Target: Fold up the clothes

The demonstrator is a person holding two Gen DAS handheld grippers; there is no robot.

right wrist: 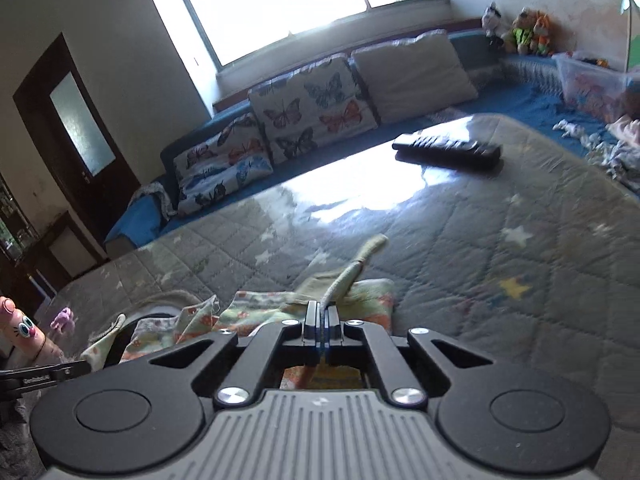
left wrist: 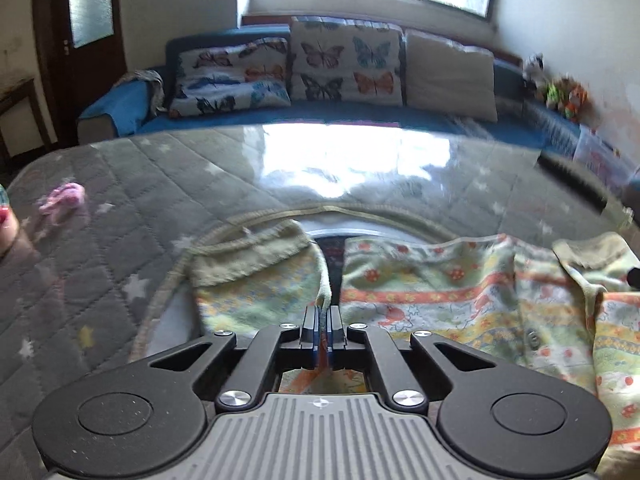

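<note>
The left gripper (left wrist: 322,330) had its fingers clamped on a fold of the patterned shirt (left wrist: 460,300), which lay spread ahead and right of them on the grey quilt (left wrist: 120,208). The right gripper (right wrist: 321,330) pinched the shirt's edge; a remote (right wrist: 448,148) lay well beyond.

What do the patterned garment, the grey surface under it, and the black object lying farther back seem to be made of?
Patterned garment: soft knit cotton, probably; matte, with ribbed plain cuffs and limp creases.
Grey surface: quilted fabric with diamond stitching and stars, seemingly under a clear glossy sheet, since it mirrors the window.
Black object: looks like hard plastic with rows of buttons, likely a remote; blurred.
</note>
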